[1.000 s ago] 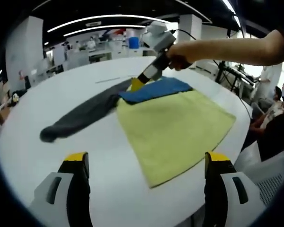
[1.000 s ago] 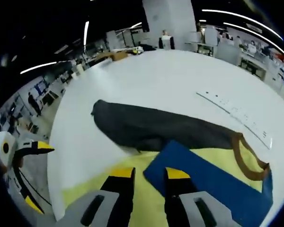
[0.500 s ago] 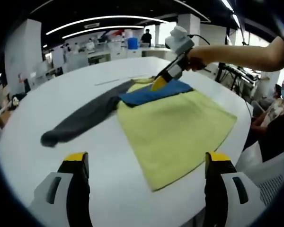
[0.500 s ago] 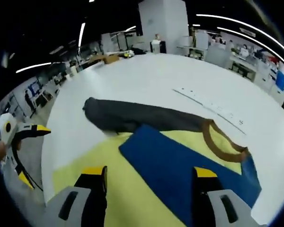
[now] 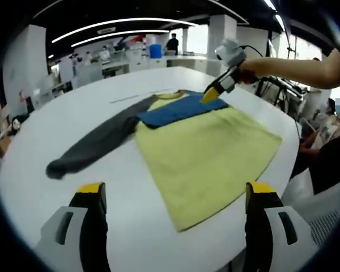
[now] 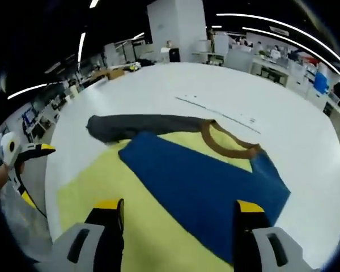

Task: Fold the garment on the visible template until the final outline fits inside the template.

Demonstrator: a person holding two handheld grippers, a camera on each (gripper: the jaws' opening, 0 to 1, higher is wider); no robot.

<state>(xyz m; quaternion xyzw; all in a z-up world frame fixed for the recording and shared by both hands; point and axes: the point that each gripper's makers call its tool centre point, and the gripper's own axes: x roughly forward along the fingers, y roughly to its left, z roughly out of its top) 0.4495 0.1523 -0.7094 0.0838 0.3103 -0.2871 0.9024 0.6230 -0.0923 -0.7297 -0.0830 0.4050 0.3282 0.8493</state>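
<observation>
The garment lies flat on the round white table point(image 5: 56, 113). Its yellow body point(image 5: 209, 153) is nearest me, a blue sleeve point(image 5: 178, 109) is folded across the chest, and a grey sleeve point(image 5: 96, 141) stretches out to the left. My left gripper point(image 5: 175, 195) is open, low over the table's near edge, short of the hem. A person's arm holds my right gripper point(image 5: 214, 94) above the blue sleeve's far end. In the right gripper view, my right gripper point(image 6: 177, 208) is open over the blue sleeve point(image 6: 198, 187), with the brown collar point(image 6: 226, 144), yellow body point(image 6: 96, 181) and grey sleeve point(image 6: 136, 124) beyond.
A thin pale strip point(image 6: 215, 110) lies on the table point(image 6: 158, 85) past the collar. My left gripper point(image 6: 22, 156) shows at the table's edge. A person point(image 5: 328, 133) sits off the table's right side, by a grey chair point(image 5: 328, 209). Office desks fill the background.
My right gripper opened from nearly shut at the blue sleeve's edge and drew back and up along the sleeve. The blue sleeve stays folded across the chest. My left gripper held still.
</observation>
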